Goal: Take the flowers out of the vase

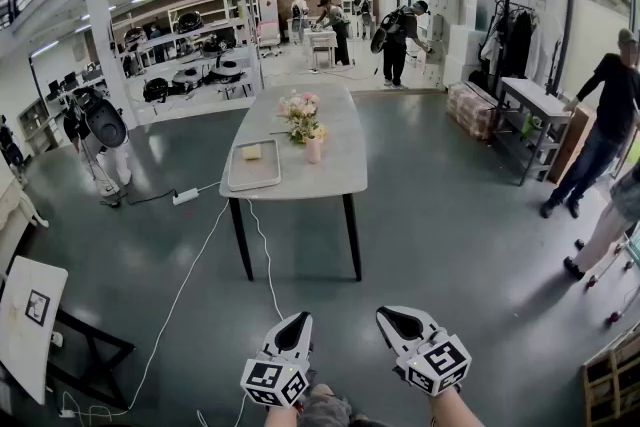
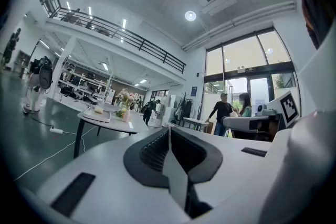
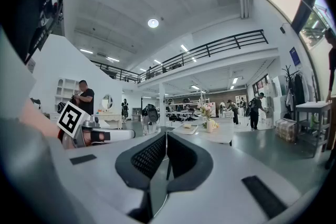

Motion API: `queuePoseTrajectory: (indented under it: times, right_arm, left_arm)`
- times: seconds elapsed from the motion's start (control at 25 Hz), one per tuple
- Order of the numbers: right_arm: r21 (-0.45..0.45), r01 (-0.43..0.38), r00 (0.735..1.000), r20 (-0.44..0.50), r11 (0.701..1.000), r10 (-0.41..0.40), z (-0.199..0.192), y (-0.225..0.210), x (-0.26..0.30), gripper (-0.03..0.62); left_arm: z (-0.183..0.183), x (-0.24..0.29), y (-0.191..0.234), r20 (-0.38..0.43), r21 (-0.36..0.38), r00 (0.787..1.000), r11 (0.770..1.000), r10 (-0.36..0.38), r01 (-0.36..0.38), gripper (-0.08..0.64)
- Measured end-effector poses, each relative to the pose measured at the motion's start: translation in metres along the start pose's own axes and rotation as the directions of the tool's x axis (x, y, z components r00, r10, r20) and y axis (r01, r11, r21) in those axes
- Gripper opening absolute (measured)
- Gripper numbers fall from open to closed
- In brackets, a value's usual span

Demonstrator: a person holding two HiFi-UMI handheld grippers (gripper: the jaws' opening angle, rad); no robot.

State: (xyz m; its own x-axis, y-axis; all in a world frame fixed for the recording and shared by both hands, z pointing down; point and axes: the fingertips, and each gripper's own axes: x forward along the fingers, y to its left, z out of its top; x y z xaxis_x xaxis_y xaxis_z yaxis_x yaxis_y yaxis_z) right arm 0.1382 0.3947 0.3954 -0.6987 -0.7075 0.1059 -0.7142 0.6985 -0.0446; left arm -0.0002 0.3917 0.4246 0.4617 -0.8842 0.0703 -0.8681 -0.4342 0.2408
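With the left claw and right claw both closed on nothing, the far flowers look light and easily bruised, best pinched gently low down, just above the vase.

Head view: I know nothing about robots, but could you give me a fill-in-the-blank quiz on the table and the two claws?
The flowers stand in a ____ on the table.
Left of the vase lies a flat ____ holding a small yellow block.
The left claw and the right claw are both ____, with nothing between their jaws.
Missing words: vase; tray; shut.
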Motion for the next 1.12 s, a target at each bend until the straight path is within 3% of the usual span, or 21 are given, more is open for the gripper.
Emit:
queuePoseTrajectory:
  times: [0.52, 0.88, 1.12]
  right_arm:
    - [0.021, -0.006, 1.000, -0.022, 1.000, 0.007, -0.012, -0.020, 0.036, 0.025]
    - [0.052, -0.018, 0.999, -0.027, 0.998, 0.020, -0.011, -0.062, 0.101, 0.026]
    - [0.065, -0.011, 1.000, 0.000, 0.998, 0.011, 0.000, -0.094, 0.152, 0.026]
  left_arm:
    - [-0.008, 0.037, 0.024, -0.022, -0.027, 1.000, 1.000, -0.003, 0.003, 0.026]
    - [0.001, 0.103, 0.070, -0.052, -0.036, 0.999, 0.999, -0.011, 0.009, 0.026]
    - [0.013, 0.156, 0.100, -0.066, -0.028, 0.996, 0.998, -0.057, 0.055, 0.026]
